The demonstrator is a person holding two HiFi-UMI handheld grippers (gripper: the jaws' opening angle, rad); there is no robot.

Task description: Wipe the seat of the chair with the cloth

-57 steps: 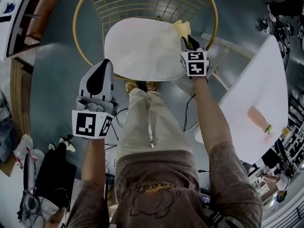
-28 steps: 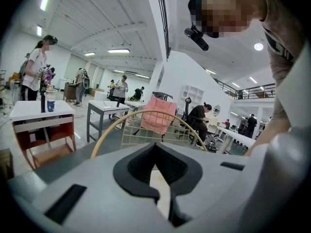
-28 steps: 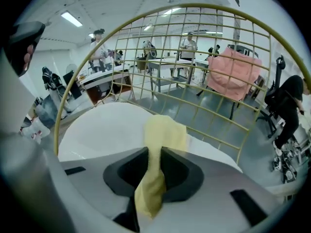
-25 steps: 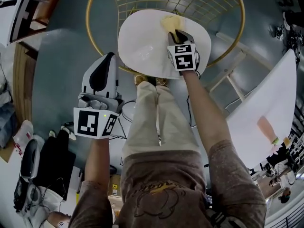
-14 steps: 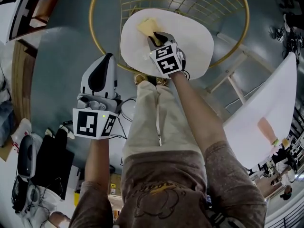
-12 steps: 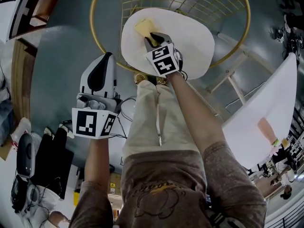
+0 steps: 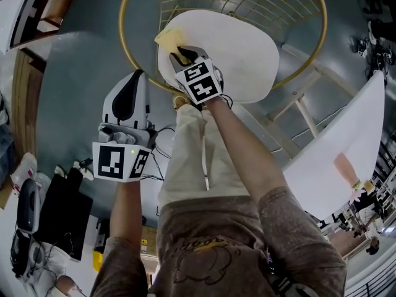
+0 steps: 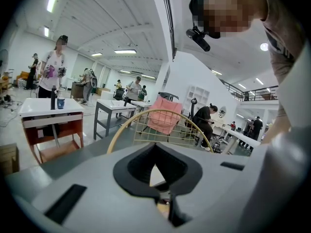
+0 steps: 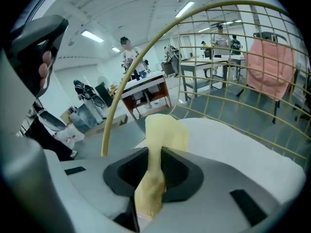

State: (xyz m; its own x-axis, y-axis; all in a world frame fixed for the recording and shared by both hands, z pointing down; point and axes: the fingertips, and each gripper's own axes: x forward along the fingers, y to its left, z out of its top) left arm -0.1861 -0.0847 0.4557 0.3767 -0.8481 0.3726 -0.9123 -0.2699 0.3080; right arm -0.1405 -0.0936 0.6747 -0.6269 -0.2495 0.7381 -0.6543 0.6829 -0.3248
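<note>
A pale yellow cloth (image 7: pixel 167 38) is shown at ten o'clock on the white seat (image 7: pixel 247 48), ringed by a gold wire-grid frame (image 7: pixel 122 23). Black-and-white square markers are carried on the grey left gripper (image 7: pixel 132 79) and right gripper (image 7: pixel 182 54).

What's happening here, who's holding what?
A person is working with two handheld grippers at a gold wire chair. The right gripper is shut on a yellow cloth and presses it onto the white seat, near the seat's edge on the person's left. The left gripper hangs off to the left beside the chair, shut with nothing in it and apart from the seat. The wipe is under way.
</note>
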